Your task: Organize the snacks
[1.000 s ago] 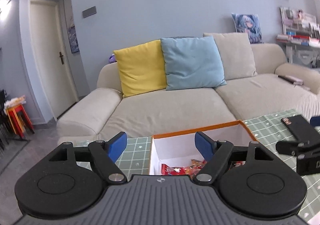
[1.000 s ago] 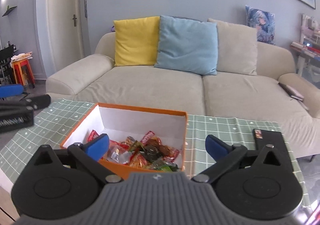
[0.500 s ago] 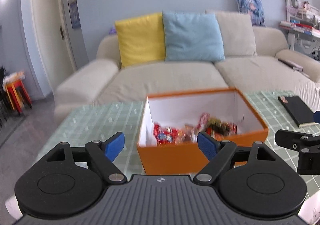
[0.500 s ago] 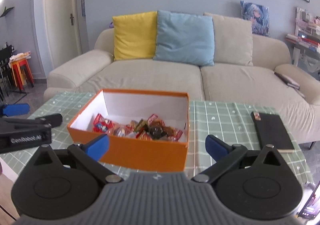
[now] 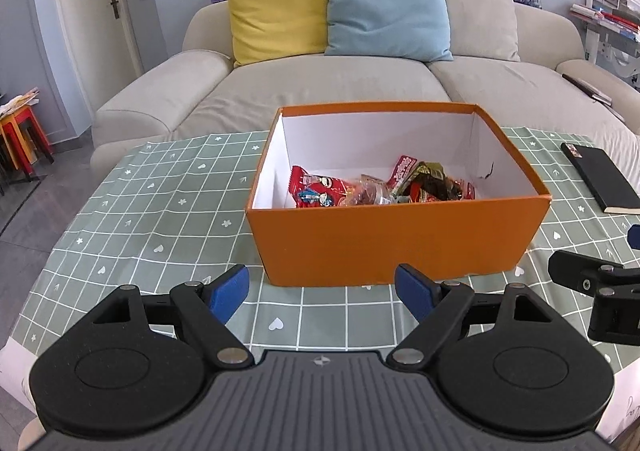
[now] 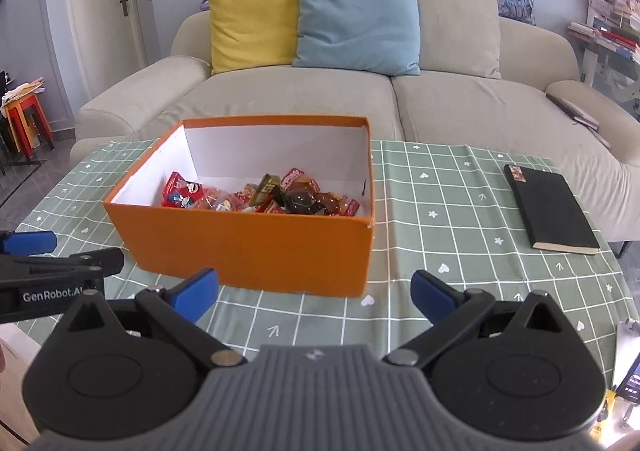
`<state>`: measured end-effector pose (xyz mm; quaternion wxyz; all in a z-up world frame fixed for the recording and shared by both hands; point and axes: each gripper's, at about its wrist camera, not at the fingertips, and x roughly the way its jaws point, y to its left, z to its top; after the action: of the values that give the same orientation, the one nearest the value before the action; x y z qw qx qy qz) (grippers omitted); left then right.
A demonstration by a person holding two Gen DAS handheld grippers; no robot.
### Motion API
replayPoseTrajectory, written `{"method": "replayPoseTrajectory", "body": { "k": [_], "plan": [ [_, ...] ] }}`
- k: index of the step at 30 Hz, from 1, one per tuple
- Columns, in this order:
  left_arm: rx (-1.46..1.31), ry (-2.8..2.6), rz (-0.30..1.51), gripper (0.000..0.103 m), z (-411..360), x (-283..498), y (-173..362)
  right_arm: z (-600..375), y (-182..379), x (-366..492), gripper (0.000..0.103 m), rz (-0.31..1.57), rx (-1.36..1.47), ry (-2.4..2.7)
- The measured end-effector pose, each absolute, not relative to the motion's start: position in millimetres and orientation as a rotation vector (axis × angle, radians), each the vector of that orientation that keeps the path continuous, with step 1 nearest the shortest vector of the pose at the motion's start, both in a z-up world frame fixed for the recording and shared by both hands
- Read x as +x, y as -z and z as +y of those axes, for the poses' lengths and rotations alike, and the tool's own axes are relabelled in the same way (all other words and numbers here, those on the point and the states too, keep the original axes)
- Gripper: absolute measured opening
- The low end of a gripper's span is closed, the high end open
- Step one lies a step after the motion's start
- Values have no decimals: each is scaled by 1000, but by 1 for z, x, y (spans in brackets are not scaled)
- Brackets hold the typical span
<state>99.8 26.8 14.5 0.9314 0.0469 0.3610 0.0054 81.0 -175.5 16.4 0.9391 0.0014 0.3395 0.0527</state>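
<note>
I see the snacks [image 5: 380, 187] piled in the near half of the orange box [image 5: 396, 247], which sits mid-counter [image 5: 160, 211] on the green checked cloth. A red packet [image 6: 182, 191] lies at the pile's left end; darker wrappers [image 6: 300, 199] bunch toward the right. My left claw [image 5: 322, 293] hangs spread and empty just short of the box's near wall. My right claw [image 6: 316, 291] is likewise spread, holding nothing, near the box's front right corner. A black notebook [image 6: 550, 207] lies flat well to the right. Behind the counter stands a sofa [image 5: 320, 87] with cushions [image 5: 384, 7].
</note>
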Motion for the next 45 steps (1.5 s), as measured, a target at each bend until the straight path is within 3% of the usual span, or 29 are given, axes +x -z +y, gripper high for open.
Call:
{"method": "replayPoseTrajectory", "body": {
  "k": [45],
  "plan": [
    [107, -4, 761, 97, 21, 100, -16, -176, -20, 81, 99, 687, 2, -109]
  ]
}}
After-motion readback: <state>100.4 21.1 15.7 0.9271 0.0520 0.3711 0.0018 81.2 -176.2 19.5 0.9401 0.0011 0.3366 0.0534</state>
